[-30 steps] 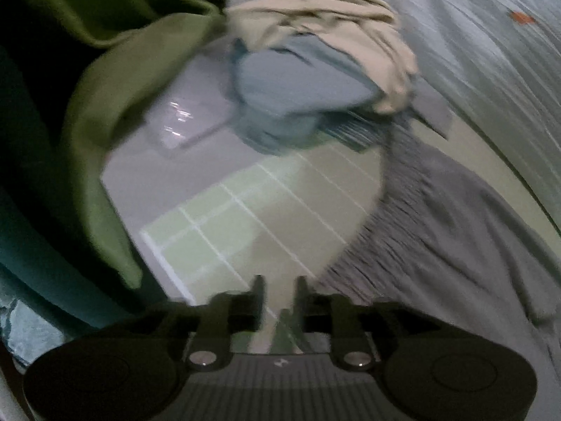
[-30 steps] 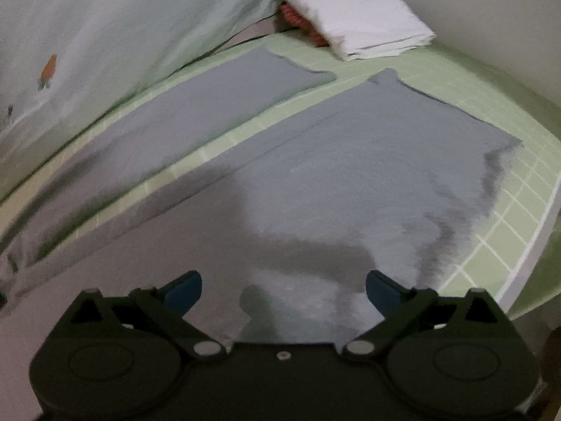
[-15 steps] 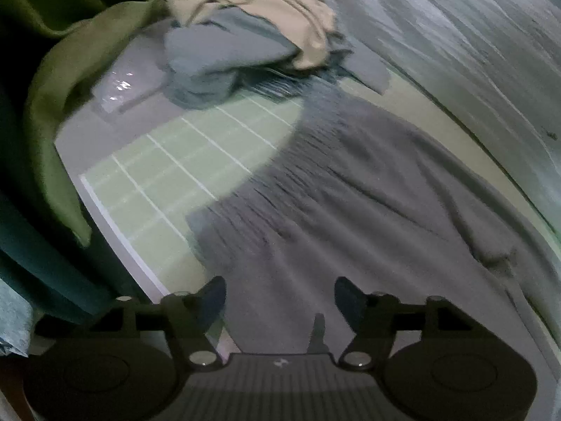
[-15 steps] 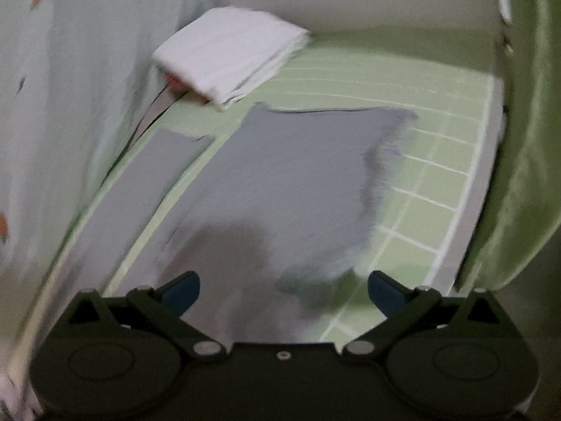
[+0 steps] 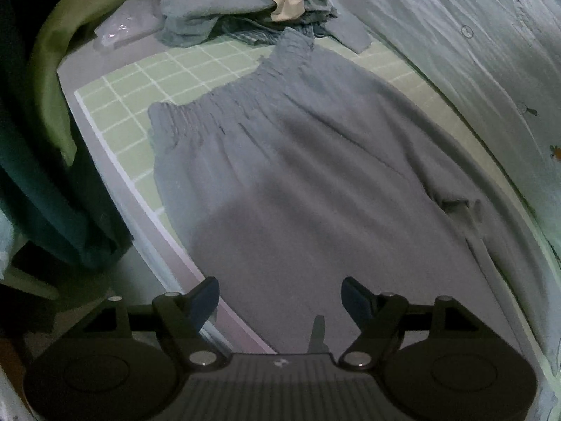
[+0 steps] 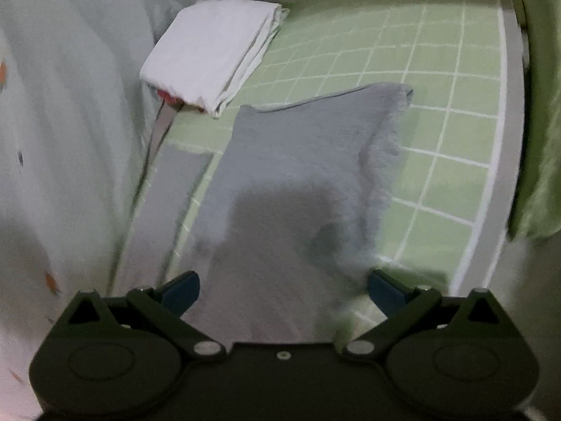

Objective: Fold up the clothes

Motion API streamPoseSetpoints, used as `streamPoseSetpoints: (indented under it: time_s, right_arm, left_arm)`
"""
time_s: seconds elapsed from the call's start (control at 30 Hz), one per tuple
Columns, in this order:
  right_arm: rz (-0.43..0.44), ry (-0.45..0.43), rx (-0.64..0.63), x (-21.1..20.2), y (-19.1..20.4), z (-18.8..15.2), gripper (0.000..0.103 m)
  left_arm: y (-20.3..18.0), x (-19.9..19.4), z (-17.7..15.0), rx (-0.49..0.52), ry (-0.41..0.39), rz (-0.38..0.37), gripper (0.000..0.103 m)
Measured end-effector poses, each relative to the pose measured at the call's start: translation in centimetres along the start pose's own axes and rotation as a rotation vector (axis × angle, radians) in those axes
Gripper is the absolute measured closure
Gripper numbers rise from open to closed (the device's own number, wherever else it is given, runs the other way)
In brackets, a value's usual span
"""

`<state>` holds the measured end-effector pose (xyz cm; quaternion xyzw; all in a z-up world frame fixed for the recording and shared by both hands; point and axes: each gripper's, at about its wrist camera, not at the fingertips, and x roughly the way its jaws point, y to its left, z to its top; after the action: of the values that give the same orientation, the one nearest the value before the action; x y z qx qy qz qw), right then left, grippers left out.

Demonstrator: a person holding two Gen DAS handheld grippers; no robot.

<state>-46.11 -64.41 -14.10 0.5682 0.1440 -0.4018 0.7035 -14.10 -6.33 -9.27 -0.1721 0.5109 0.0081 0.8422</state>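
Grey trousers (image 5: 315, 175) lie spread flat on the green checked sheet (image 5: 147, 80), their gathered waistband (image 5: 224, 105) at the far end in the left wrist view. My left gripper (image 5: 280, 294) is open just above the cloth, holding nothing. In the right wrist view the trouser legs (image 6: 298, 161) run away from me, one cuff (image 6: 396, 98) slightly curled near a second leg strip (image 6: 164, 189) on the left. My right gripper (image 6: 284, 287) is open over the near leg, its fingers empty.
A heap of beige and blue-grey clothes (image 5: 245, 3) sits beyond the waistband. A folded white cloth (image 6: 210, 52) lies past the cuffs. A pale quilt (image 5: 455, 52) bounds one side; green curtains (image 5: 45, 87) hang past the bed edge (image 6: 498, 175).
My left gripper opened and swung from the bare sheet near the clothes heap to over the trousers. My right gripper turned right along the legs, bringing the cuff and bed edge into view.
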Motion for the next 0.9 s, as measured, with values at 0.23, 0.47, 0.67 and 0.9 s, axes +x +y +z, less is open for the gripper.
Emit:
streamPoseSetpoints:
  time_s: [0.23,0.47,0.67,0.9]
  right_arm:
    - [0.162,0.029,0.297,1.2,-3.1,2.1,0.0]
    - [0.209,0.176,0.29,1.9,-3.0,1.5,0.0]
    - [0.242,0.217,0.28,2.2,-2.2,0.9,0.0]
    - [0.236,0.123,0.396,1.2,-3.4,1.4,0.0]
  left_arm:
    - [-0.9,-0.4,-1.8,-0.027,0.021,-0.018,0.025]
    - [-1.0,0.0,-2.6,-0.07,0.041,-0.032,0.025]
    - [-1.1,0.5,-2.3,-0.063,0.051,-0.038,0.025]
    - [0.8,0.6,-0.6,-0.112,0.034,-0.026,0.025]
